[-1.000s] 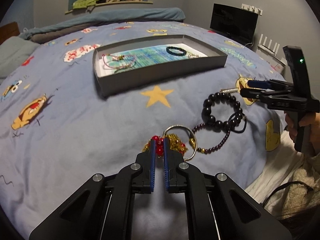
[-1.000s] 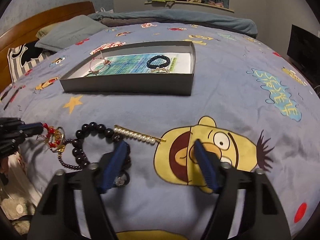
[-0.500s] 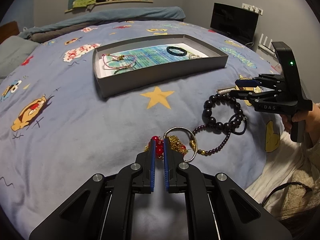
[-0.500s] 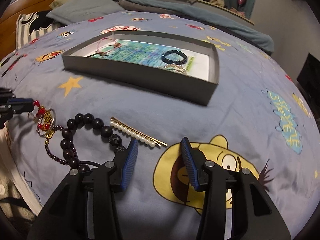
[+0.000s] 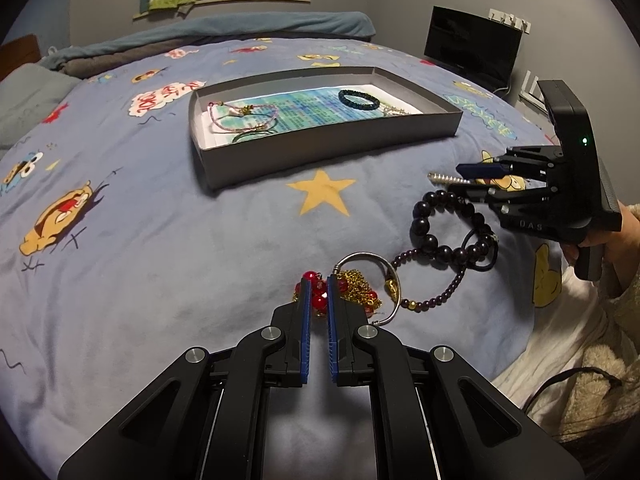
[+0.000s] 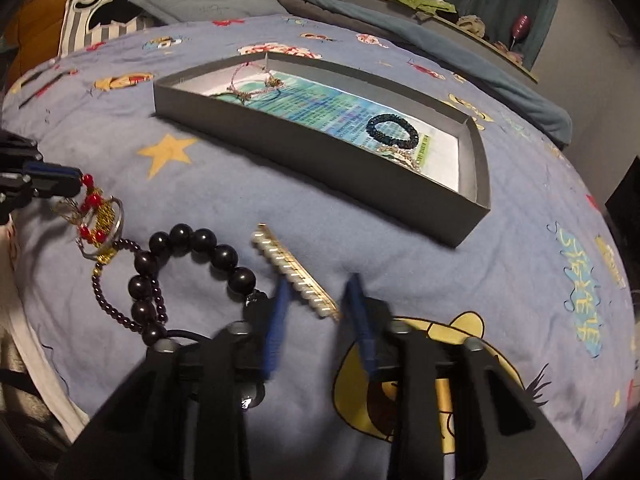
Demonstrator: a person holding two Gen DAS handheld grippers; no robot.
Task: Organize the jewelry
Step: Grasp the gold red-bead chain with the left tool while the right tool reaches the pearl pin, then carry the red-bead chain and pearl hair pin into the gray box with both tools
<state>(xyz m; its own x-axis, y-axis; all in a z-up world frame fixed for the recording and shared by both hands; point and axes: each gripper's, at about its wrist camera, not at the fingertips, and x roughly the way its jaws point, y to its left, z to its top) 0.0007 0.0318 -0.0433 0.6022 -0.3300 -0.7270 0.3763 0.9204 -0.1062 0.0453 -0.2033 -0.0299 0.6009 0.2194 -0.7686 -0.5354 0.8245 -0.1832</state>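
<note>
You are picking loose pieces off the bed (image 5: 168, 240) to move them into the box (image 5: 320, 148), which is lying well ahead of both tools with a few bracelets already inside. Your left hand-held gripper (image 5: 318, 300) is clenched on the red beads (image 5: 319, 301) of the charm, with its gold chain and the silver ring (image 5: 370, 280) spilling out just to its right. Your right hand-held gripper (image 6: 316, 300) is closing around the pearl clip (image 6: 294, 272); the clip's near end is lying between the blue pads (image 6: 276, 320), but in the blurred right view they are not yet pressing on it, so count it as not yet grasped. The big black beads (image 6: 192, 256) are lying just to the left of that gripper, very near its left finger, and the thin purple strand (image 6: 120, 280) is looping through them toward the charm. Next, in my judgement, you need to finish the squeeze across the clip's narrow width, checking that no black bead is being caught. Then lift straight up; the left lift may be dragging the purple strand along, since it is lying against the ring.
</note>
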